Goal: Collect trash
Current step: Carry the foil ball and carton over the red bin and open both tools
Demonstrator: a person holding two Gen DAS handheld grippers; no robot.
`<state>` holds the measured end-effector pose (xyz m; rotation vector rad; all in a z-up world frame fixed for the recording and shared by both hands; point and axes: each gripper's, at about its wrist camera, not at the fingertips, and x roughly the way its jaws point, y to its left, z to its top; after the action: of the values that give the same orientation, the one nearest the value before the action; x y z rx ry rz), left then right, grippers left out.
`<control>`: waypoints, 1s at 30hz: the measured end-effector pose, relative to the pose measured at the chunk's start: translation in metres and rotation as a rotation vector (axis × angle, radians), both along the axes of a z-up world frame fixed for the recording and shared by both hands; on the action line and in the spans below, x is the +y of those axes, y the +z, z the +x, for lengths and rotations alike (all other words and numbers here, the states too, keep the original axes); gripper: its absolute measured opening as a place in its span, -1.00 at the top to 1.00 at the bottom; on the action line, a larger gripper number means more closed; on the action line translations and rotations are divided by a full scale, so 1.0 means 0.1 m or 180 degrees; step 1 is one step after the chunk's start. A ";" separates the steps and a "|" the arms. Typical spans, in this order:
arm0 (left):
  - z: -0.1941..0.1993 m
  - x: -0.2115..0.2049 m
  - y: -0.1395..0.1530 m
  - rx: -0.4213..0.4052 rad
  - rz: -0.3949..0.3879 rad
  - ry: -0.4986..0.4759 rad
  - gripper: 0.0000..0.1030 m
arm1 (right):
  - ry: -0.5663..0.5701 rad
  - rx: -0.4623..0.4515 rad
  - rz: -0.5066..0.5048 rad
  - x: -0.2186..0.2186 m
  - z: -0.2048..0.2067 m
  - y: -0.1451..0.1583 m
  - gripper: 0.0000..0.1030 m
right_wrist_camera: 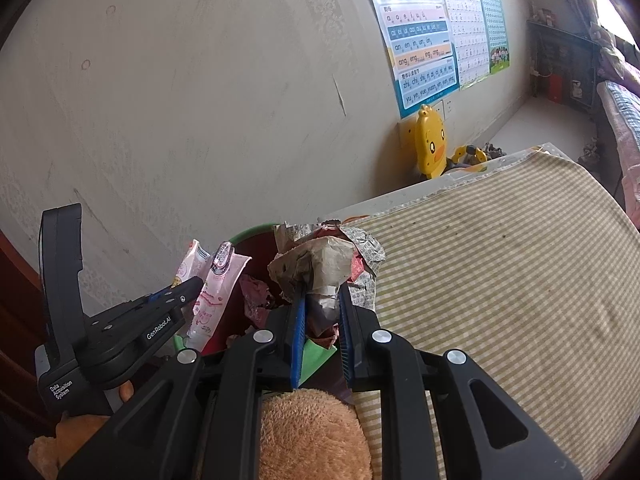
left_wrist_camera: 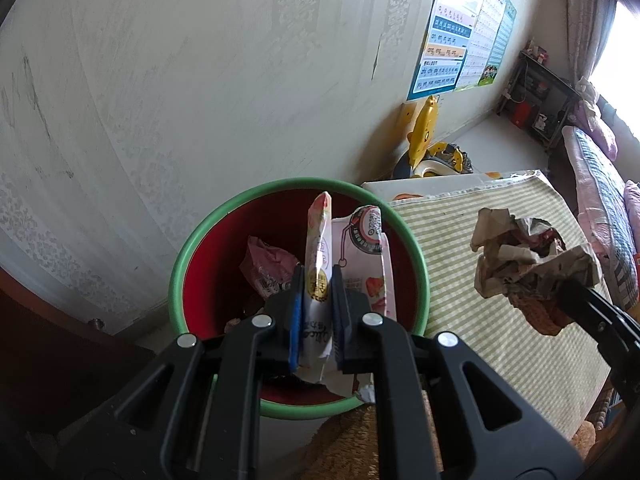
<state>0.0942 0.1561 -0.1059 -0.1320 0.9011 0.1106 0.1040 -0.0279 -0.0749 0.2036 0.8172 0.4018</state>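
My left gripper (left_wrist_camera: 316, 276) is shut on pink and white snack wrappers (left_wrist_camera: 320, 248) and holds them over the red bin with a green rim (left_wrist_camera: 188, 252). A pink wrapper (left_wrist_camera: 266, 264) lies inside the bin. My right gripper (right_wrist_camera: 322, 288) is shut on a crumpled paper ball (right_wrist_camera: 324, 256), held over the table's edge beside the bin (right_wrist_camera: 250, 234). The paper ball (left_wrist_camera: 528, 256) shows at the right of the left wrist view, and the left gripper (right_wrist_camera: 194, 280) with its wrappers (right_wrist_camera: 216, 292) at the left of the right wrist view.
The table carries a green-striped cloth (right_wrist_camera: 500, 280). A brown plush toy (right_wrist_camera: 312, 436) lies below my right gripper. A yellow duck seat (right_wrist_camera: 430, 144) stands by the wall under posters (right_wrist_camera: 424, 40). A bed (left_wrist_camera: 600, 184) is at the far right.
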 end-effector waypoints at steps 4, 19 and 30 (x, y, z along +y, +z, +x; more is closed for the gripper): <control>0.03 0.03 -0.05 0.0035 -0.0007 0.0020 0.77 | 0.0025 0.0015 -0.0010 0.04 0.04 -0.03 0.72; 0.11 0.17 -0.27 0.0200 -0.0045 0.0103 0.77 | 0.0116 0.0105 -0.0063 0.22 0.16 -0.16 0.72; 0.16 0.26 -0.43 0.0325 -0.0089 0.0139 0.76 | 0.0158 0.0172 -0.0093 0.32 0.28 -0.26 0.72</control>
<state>0.1099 0.1819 -0.1487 -0.1733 1.0019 0.1464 0.1315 0.0039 -0.1009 0.1678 0.8821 0.4323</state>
